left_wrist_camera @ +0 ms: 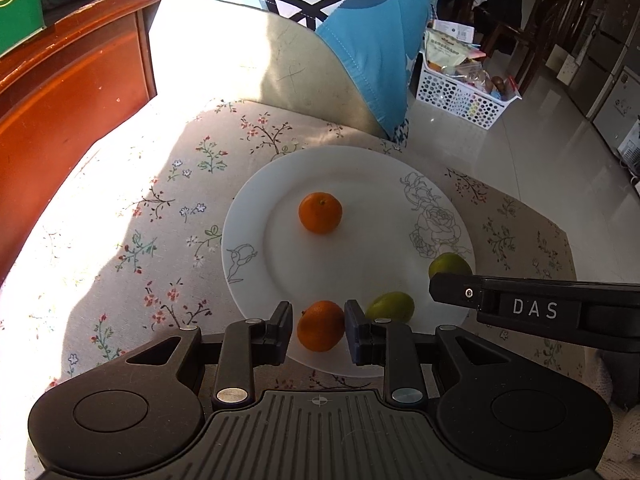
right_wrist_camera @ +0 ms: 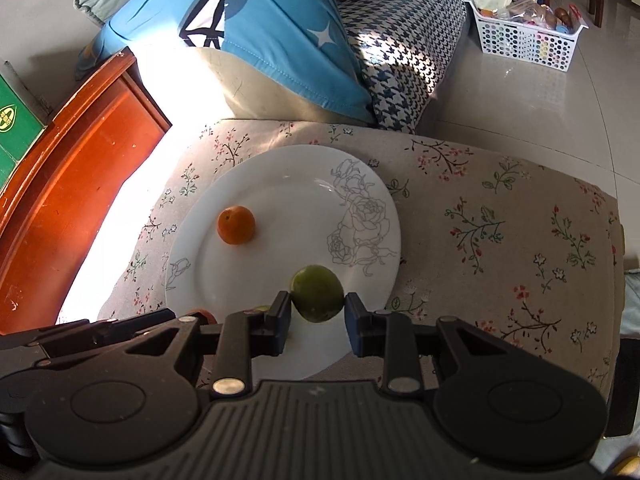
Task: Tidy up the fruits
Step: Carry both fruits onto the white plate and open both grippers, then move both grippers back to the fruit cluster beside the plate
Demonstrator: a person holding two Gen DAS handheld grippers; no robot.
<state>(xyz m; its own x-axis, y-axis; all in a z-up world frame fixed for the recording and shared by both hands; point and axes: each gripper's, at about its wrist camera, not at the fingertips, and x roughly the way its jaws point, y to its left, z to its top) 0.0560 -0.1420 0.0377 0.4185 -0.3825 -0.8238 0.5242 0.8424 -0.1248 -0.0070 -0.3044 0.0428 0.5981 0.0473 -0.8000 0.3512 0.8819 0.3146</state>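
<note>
the left claw (left_wrist_camera: 318, 326) held an orange (left_wrist_camera: 320, 326); the right claw (right_wrist_camera: 317, 306) gripped a green fruit (right_wrist_camera: 317, 293) above the plate (right_wrist_camera: 280, 184).

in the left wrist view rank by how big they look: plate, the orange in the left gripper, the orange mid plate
1. white plate, by far.
2-3. held orange and loose orange: look alike; the held one is nearer, so no ranking.

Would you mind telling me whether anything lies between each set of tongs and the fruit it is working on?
Nothing visible does: the left tongs close around an orange, the right tongs around a green fruit.
</note>
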